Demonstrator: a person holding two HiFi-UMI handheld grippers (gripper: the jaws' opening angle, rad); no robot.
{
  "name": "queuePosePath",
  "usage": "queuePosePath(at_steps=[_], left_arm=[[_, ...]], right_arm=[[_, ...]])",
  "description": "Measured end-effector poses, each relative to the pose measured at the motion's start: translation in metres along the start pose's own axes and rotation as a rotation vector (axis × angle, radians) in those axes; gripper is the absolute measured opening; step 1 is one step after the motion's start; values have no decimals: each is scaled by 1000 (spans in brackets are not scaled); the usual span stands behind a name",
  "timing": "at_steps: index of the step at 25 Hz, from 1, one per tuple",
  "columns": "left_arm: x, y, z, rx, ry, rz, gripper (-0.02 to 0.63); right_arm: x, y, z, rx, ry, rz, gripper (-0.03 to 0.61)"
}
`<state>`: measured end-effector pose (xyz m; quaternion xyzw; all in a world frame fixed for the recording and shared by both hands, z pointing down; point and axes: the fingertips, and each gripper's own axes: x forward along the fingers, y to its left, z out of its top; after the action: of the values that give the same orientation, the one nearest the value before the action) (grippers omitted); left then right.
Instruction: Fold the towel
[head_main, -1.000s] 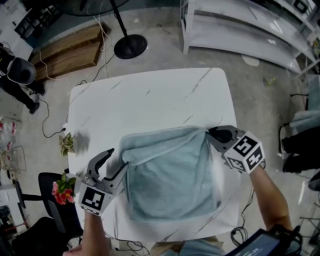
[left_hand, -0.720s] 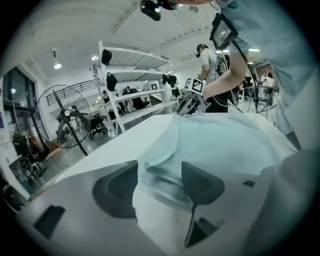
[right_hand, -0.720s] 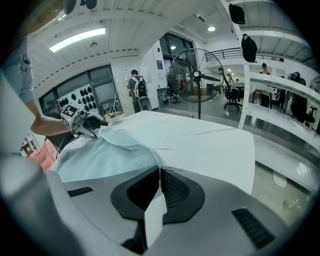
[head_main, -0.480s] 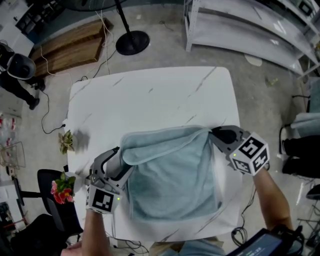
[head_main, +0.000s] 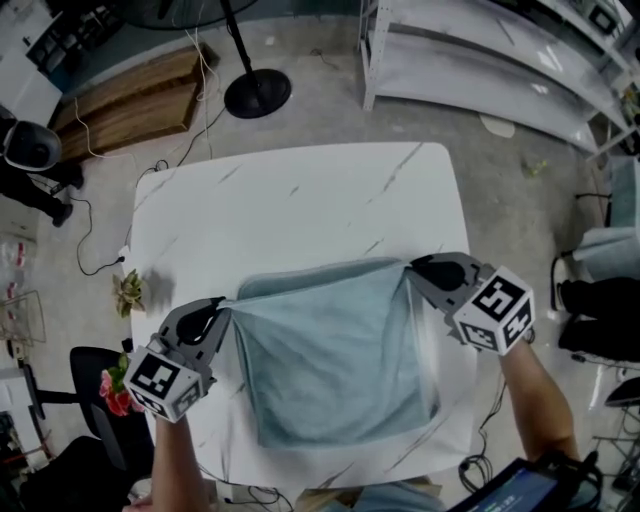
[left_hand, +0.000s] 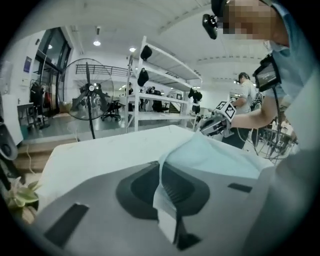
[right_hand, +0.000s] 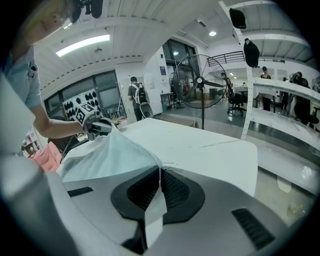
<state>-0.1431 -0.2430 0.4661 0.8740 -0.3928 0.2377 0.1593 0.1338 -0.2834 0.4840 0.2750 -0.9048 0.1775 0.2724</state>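
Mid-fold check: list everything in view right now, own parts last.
towel: one, light blue, table's near half, far edge lifted
table: one, white marbled, centre
fan: one, black, floor beyond table
shelving: one, white, far right
wooden boards: several, brown, far-left floor
flowers: one bunch, pink, left of table
left gripper: one, grey, jaws just closed on towel's far-left corner
right gripper: one, grey, jaws shut on towel's far-right corner

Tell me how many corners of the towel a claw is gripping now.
2. The left claw, just closed, pinches the far left corner of the towel; the right claw pinches the far right corner. The near corners lie free on the table; folded layers may hide others.
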Motion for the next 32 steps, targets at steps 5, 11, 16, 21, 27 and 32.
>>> queuePosePath(at_steps=[5, 11, 16, 21, 27, 32], left_arm=[[32, 23, -23, -4, 100, 134, 20], [45, 24, -25, -95, 124, 118, 180], [3, 29, -20, -36, 147, 178, 307], [-62, 10, -9, -156, 29, 199, 304], [-111, -86, -73, -289, 61, 122, 256], [-126, -149, -142, -377, 102, 75, 244]], right_arm=[[16, -14, -14, 21, 55, -54, 26], [24, -21, -22, 93, 64, -57, 82], [2, -8, -11, 142, -10, -45, 183], [-28, 26, 1, 125, -59, -76, 176], [-69, 101, -29, 98, -48, -75, 170], [-96, 163, -94, 137, 9, -3, 179]])
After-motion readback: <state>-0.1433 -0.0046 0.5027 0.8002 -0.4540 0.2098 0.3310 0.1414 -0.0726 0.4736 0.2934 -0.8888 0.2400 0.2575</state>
